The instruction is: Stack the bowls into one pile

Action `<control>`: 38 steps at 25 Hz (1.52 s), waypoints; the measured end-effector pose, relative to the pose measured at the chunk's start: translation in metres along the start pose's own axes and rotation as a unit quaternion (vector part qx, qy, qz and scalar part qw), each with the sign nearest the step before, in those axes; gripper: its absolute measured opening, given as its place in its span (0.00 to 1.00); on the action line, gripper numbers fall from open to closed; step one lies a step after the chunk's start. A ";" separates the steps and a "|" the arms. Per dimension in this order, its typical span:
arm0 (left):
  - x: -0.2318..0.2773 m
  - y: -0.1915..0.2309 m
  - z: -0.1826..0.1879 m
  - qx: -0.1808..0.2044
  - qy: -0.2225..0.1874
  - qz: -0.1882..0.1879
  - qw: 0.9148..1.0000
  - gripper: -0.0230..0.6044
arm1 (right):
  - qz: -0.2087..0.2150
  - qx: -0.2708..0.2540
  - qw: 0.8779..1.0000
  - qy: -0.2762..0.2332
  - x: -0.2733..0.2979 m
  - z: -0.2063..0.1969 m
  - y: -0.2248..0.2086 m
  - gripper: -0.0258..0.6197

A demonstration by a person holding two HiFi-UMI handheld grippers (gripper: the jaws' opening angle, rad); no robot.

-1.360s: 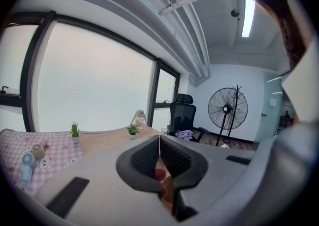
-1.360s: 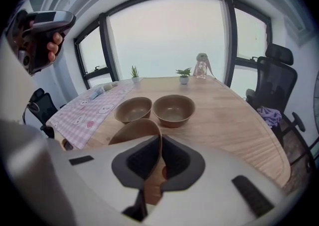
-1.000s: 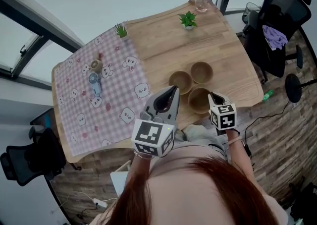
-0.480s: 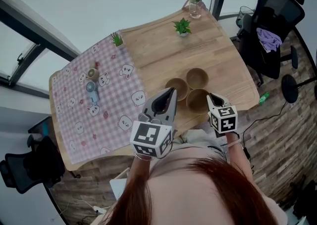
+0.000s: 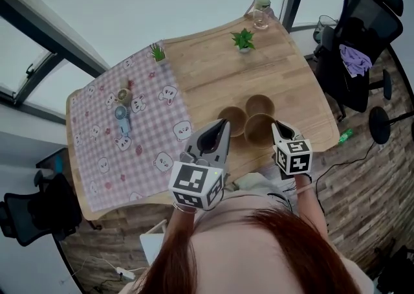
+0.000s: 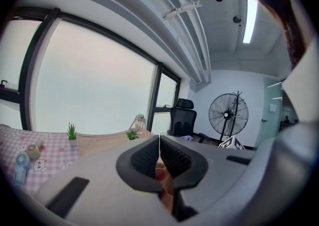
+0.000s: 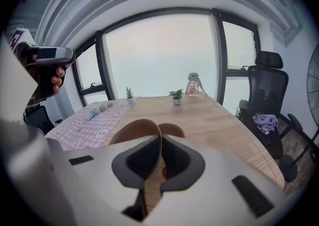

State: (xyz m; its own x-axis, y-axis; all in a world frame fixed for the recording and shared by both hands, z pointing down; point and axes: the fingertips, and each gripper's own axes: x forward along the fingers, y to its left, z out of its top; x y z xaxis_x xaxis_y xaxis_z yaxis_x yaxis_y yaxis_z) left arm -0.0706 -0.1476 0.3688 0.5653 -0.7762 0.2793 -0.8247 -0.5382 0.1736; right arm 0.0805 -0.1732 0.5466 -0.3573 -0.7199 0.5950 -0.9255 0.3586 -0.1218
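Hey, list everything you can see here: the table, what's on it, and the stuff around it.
table: one, light wood, centre
cloth: one, pink check with bunnies, over the table's left part
held bowl: one, brown, gripped by its rim
other bowls: two, brown, on the bare wood nearby
potted plants: two, green, table's far side
jar: one, clear, green lid, far edge
hand fan: one, blue, on the cloth
office chairs: two, black, beside the table
left tool: grey, shut, empty
right tool: grey, shut on the held bowl
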 end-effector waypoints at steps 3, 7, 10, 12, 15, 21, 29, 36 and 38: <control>-0.001 0.005 0.000 -0.004 0.000 0.006 1.000 0.05 | 0.000 -0.003 1.000 -0.005 0.003 0.006 -0.002 0.07; -0.003 0.007 -0.002 -0.004 0.004 0.013 1.000 0.05 | 0.001 0.000 1.000 -0.010 0.006 0.010 -0.006 0.07; -0.004 0.009 -0.003 -0.004 0.009 0.018 1.000 0.05 | 0.001 0.003 1.000 -0.011 0.010 0.011 -0.009 0.07; -0.004 0.010 -0.003 -0.003 0.010 0.020 1.000 0.05 | 0.000 0.003 1.000 -0.013 0.012 0.013 -0.011 0.07; -0.002 0.013 -0.002 -0.003 0.009 0.025 1.000 0.05 | -0.004 0.006 1.000 -0.017 0.015 0.016 -0.017 0.07; -0.002 0.021 -0.003 -0.009 0.012 0.036 0.999 0.05 | -0.008 0.017 1.000 -0.023 0.026 0.020 -0.024 0.07; 0.000 0.030 -0.005 -0.006 0.017 0.053 0.998 0.05 | -0.012 0.025 0.999 -0.027 0.042 0.023 -0.030 0.07; 0.004 0.041 -0.007 -0.009 0.022 0.061 0.998 0.05 | -0.022 0.047 0.998 -0.020 0.059 0.022 -0.040 0.07; 0.004 0.044 -0.009 -0.011 0.026 0.062 0.998 0.05 | -0.025 0.052 0.998 -0.015 0.064 0.018 -0.042 0.07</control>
State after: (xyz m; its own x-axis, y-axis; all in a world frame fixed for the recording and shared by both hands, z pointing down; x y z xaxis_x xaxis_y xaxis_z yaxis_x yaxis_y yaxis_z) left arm -0.1041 -0.1716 0.3861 0.4575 -0.8185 0.3476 -0.8889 -0.4309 0.1553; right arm 0.0941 -0.2451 0.5754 -0.3119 -0.7536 0.5786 -0.9499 0.2592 -0.1744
